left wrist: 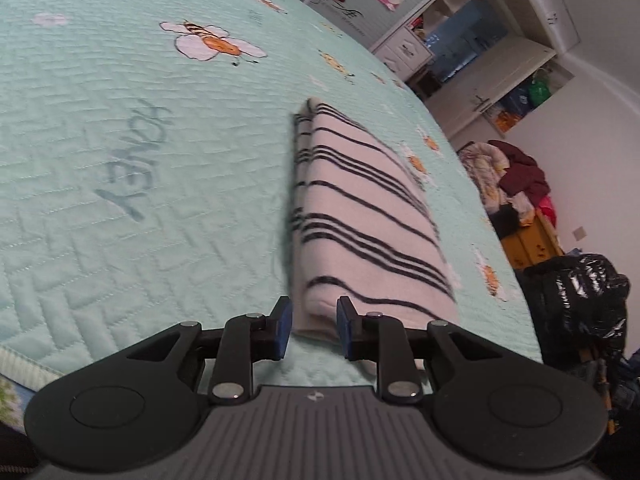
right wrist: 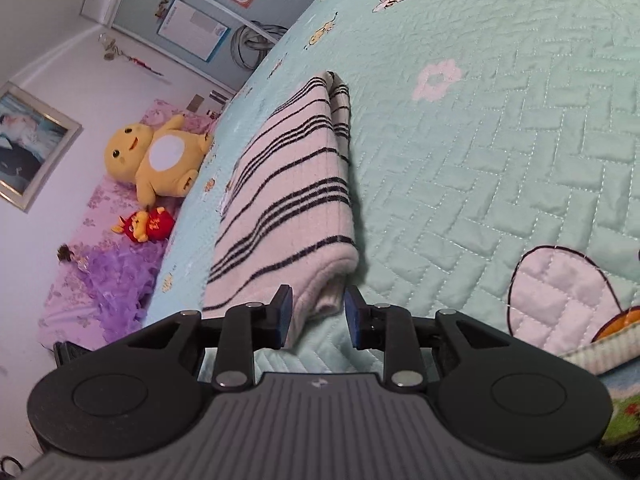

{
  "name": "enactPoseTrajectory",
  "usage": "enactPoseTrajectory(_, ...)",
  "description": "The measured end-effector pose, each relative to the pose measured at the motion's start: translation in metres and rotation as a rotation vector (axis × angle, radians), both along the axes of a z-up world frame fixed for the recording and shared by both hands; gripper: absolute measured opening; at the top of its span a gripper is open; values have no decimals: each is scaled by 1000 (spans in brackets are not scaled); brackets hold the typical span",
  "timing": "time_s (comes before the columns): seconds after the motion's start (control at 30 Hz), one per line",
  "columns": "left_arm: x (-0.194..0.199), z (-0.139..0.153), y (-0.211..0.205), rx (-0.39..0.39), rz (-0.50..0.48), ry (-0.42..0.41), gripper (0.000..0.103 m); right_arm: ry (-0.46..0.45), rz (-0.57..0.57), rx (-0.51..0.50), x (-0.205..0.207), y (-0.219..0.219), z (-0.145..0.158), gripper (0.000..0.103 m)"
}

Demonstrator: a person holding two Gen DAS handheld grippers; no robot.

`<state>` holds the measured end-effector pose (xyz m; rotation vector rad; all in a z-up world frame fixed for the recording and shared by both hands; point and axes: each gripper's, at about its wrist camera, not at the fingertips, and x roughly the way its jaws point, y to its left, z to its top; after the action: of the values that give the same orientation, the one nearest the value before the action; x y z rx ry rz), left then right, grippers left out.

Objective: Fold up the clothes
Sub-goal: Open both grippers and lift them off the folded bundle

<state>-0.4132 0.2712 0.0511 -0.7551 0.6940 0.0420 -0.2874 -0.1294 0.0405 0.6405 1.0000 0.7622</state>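
Sweater: a white knit sweater (left wrist: 360, 216) with thin dark stripes lies folded into a long narrow bundle on the bed, one short end toward the grippers.
Bedspread: a pale green quilted bedspread (left wrist: 120, 160) printed with bees, flowers and the word "honey"; the sweater rests on it near one side edge.
Left gripper: the left gripper (left wrist: 313, 326) stands part open, its blue pads either side of the near folded corner; a gap shows beside each pad, so nothing is pinched.
Right gripper: the right gripper (right wrist: 317, 314) is also part open, the sweater's near corner between its pads; the left pad looks very close to the cloth, the right pad stands clear, with no firm hold visible.
Shelves: open white shelves (left wrist: 520, 80) beyond the bed hold bags and boxes in green, blue and orange; I cannot tell what they are.
Black bag: a shiny black plastic bag (left wrist: 580, 304) sits beside the bed, its contents hidden.
Clothes pile: a heap of mixed clothes (left wrist: 508, 176) lies on a yellow chest.
Toys: a yellow stuffed toy (right wrist: 156, 156) and a small red one (right wrist: 146, 226) rest on a pink flowered cover.
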Motion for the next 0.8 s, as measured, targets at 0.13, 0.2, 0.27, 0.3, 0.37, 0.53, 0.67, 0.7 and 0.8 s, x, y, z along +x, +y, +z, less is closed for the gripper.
enactPoseTrajectory(0.13, 2, -9, -1, -25, -6, 28, 33, 10, -3, -3, 1, 1, -3, 29)
enactPoseTrajectory(0.2, 5, -13, -4, -25, -14, 68, 40, 25, -1, -8, 1, 1, -6, 29)
enactPoseTrajectory(0.27, 7, -14, -7, -10, -30, 80, 43, 28, 7, -36, -2, 5, -7, 30)
enactPoseTrajectory(0.3, 7, -14, -6, -13, -27, 79, 45, 21, 17, -51, -4, 8, -6, 30)
enactPoseTrajectory(0.37, 8, -15, -4, -25, -16, 76, 51, 5, 28, -79, -8, 13, -5, 30)
enactPoseTrajectory(0.53, 10, -16, 7, -89, 33, 64, 55, 16, 4, -58, -3, 16, -4, 48)
enactPoseTrajectory(0.67, 20, -13, 17, -111, 60, 40, 55, 43, -46, 7, 10, 5, -7, 52)
enactPoseTrajectory(0.7, 26, -11, 20, -95, 55, 27, 55, 38, -55, 11, 13, 3, -6, 53)
enactPoseTrajectory(0.8, 50, -7, 29, -74, 48, -9, 55, 17, -68, 19, 34, 1, -7, 54)
